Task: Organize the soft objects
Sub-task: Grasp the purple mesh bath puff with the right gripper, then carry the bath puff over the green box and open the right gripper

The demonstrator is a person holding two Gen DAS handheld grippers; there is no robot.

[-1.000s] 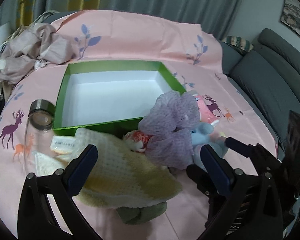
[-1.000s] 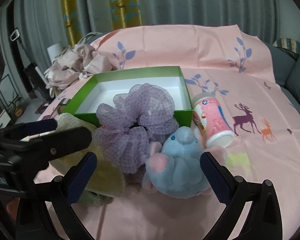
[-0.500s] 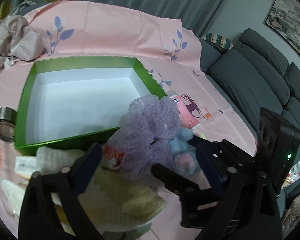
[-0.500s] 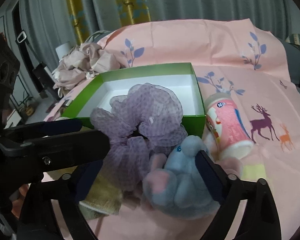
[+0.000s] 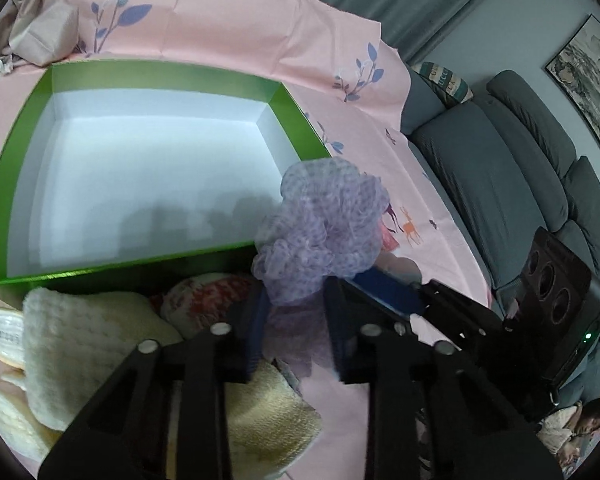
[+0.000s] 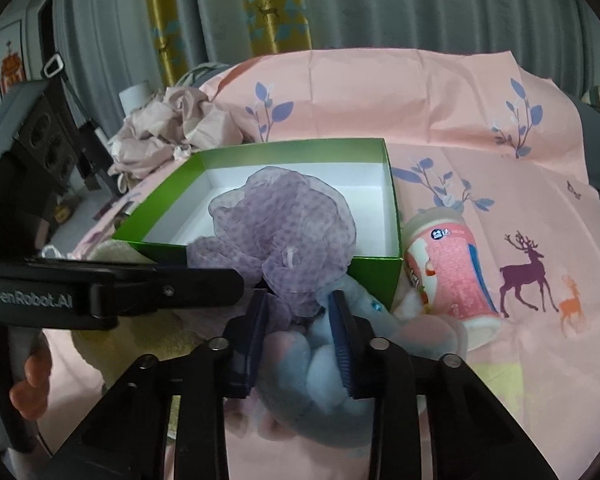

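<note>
The left gripper (image 5: 296, 312) is closed on the lower frill of the purple mesh scrunchie (image 5: 324, 228), which stands up at the near right corner of the green box (image 5: 4, 184); the box has a white inside. The right gripper (image 6: 298, 320) is narrowed around the blue plush toy (image 6: 324, 364), it seems also on some frill; a pink-labelled bottle (image 6: 452, 276) lies just beside the box on the pink tablecloth (image 6: 480, 160).
</note>
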